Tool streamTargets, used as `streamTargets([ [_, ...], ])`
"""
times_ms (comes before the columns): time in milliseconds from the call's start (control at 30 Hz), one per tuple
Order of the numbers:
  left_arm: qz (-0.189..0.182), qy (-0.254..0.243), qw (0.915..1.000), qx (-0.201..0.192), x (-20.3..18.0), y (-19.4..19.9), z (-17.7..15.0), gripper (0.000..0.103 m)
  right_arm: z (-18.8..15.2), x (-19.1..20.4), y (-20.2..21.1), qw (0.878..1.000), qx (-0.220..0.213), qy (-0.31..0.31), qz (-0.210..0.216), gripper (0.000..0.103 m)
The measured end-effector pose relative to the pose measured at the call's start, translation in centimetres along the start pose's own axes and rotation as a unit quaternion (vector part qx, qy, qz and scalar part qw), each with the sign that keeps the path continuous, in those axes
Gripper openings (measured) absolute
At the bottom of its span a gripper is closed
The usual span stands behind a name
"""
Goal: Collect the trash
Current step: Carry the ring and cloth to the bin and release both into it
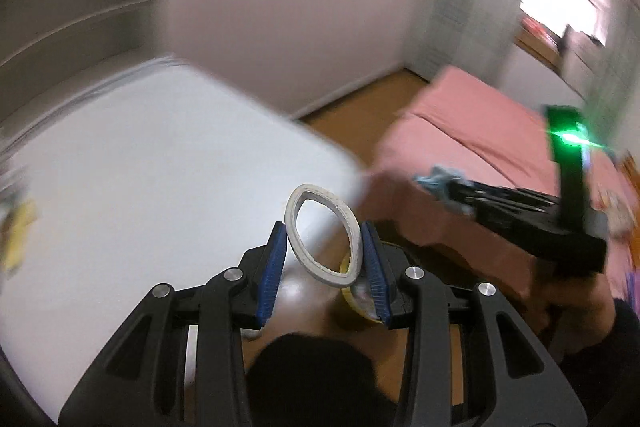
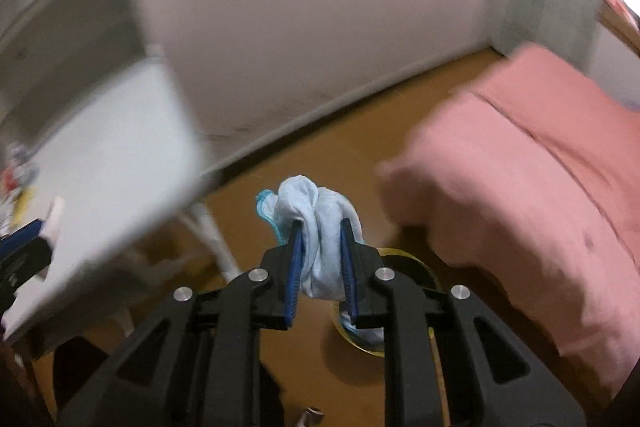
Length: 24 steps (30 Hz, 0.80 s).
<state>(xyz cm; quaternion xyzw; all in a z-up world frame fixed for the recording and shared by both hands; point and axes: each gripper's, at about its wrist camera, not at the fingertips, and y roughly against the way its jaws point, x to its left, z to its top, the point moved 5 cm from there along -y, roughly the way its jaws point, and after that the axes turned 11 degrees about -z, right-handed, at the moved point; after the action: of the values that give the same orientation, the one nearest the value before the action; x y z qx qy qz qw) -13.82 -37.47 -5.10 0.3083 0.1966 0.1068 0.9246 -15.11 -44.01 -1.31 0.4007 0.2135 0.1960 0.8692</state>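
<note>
While both grippers carry a load, the step in hand reads as transport: two pieces of trash picked up and heading for a bin. Both views are motion-blurred, so fine detail is uncertain.

Left gripper: blue pads partly closed, clamped on a white ring that looks like a spent tape core. The ring is squeezed from round into an oval between the pads and stands out ahead of the fingertips. Grip looks firm.

Right gripper: pads close together, clamped on a crumpled light-blue cloth or wipe. The wad bulges above and ahead of the pads; a darker blue edge shows to the left of them.

Below and just behind the right fingertips, a yellow-rimmed round container sits on the brown floor; something pale blue appears to lie inside. It shows below the left pads too. Judged to be the trash bin, not confirmed.

A white table lies left of both grippers; a pink-covered bed lies right.

Next move, as judged: bring each gripper over the container's mouth, then open the pads to drop. The cloth may cling to a pad.
</note>
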Motion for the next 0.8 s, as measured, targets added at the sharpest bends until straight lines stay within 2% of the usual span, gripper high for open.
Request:
streamTargets([
  [67, -0.031, -0.024, 0.9990, 0.020, -3.1, -4.0, 0.1, 0.038, -1.2, -3.7, -2.9, 0.999, 0.030, -0.027, -0.022, 0.018],
  [200, -0.070, -0.047, 0.9946, 0.061, -6.9, -10.8, -0.8, 0.038, -3.4, -8.3, -7.7, 0.994, 0.088, -0.054, -0.046, 0.019],
  [267, -0.075, -0.050, 0.9922, 0.086, -8.0, -13.9, -1.5, 0.038, -4.7, -10.1, -10.3, 0.989, 0.128, -0.062, -0.046, 0.019],
  [433, -0.078, -0.050, 0.9885, 0.119, -8.7, -18.5, -2.5, 0.038, -8.9, -11.9, -14.6, 0.971, 0.226, -0.076, -0.023, 0.019],
  [567, -0.079, -0.050, 0.9873, 0.128, -8.6, -20.4, -2.3, 0.038, -10.0, -12.1, -15.2, 0.965, 0.247, -0.082, -0.005, 0.019],
  [800, -0.081, -0.048, 0.9865, 0.134, -8.9, -21.6, -2.3, 0.038, -9.9, -12.4, -14.9, 0.967, 0.235, -0.095, 0.002, 0.019],
])
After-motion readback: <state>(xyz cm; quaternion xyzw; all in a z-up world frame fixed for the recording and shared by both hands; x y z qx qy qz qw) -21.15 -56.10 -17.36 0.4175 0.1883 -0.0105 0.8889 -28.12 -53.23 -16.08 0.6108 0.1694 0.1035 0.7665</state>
